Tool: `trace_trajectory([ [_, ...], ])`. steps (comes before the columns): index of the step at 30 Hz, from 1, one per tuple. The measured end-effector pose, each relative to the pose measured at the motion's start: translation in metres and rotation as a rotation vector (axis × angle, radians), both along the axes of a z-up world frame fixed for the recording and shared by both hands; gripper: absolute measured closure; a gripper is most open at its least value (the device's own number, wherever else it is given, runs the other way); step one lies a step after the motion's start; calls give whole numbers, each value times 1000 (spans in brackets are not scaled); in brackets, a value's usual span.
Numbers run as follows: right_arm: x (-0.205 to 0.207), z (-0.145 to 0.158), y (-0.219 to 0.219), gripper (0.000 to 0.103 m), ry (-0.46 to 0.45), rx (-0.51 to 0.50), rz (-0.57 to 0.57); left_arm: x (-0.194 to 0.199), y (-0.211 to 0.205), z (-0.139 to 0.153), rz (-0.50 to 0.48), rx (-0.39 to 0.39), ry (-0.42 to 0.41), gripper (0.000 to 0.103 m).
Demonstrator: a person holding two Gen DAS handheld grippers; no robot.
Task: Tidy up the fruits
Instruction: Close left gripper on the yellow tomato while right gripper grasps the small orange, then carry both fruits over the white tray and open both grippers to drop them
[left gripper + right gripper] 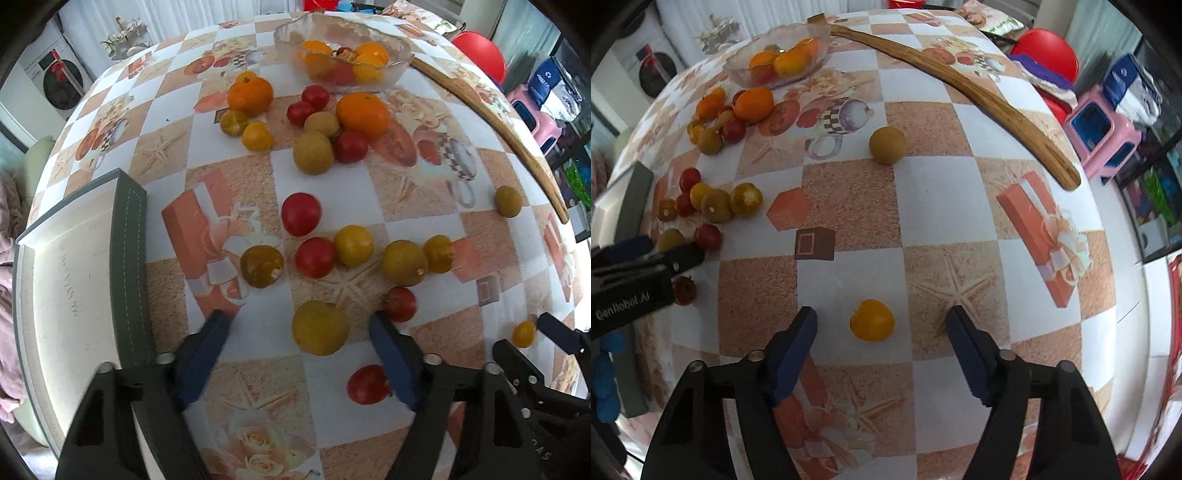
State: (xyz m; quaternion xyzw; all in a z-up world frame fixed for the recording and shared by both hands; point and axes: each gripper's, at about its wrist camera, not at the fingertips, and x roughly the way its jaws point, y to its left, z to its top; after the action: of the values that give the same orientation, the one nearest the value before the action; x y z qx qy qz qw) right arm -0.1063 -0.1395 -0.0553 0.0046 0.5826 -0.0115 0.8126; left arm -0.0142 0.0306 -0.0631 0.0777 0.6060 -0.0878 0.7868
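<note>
Left gripper [299, 325], seen from its own wrist camera, points down at the tabletop [424, 206] with its blue fingers [391, 350] spread on either side of a yellow fruit [320, 327], clear of it on both sides. A red fruit [367, 384] lies just beside the right-hand finger. More red, yellow and orange fruits are scattered beyond, a glass bowl [399, 51] of fruit stands at the far edge, and a grey-rimmed white tray [127, 240] lies to the left. From the right wrist camera, the right gripper [881, 317] likewise stands spread around a small orange-yellow fruit [872, 319] on the tabletop, its pads not touching it. A brownish fruit [887, 145] sits alone farther off, near a long wooden stick [979, 96].
</note>
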Motion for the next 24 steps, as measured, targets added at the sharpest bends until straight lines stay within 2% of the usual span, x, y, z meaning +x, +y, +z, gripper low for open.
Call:
trace_trajectory([
  [2,-1,3,3,68,-7,5,14,-3,-5,1,-15,-12,-4,39],
  [4,0,4,6,80,0,17,22,-4,-12,4,-26,-20,-9,62],
  [6,0,5,0,80,11,65,4,-2,-16,8,-35,-26,-2,74],
  [12,-6,12,-27,80,36,233,-56,-2,-12,17,-17,-83,34,74],
  [17,-15,24,-35,80,49,266,-65,-10,-6,29,-18,-86,38,74],
  [24,-13,49,-34,80,76,280,-7,-32,15,73,38,-65,32,74],
])
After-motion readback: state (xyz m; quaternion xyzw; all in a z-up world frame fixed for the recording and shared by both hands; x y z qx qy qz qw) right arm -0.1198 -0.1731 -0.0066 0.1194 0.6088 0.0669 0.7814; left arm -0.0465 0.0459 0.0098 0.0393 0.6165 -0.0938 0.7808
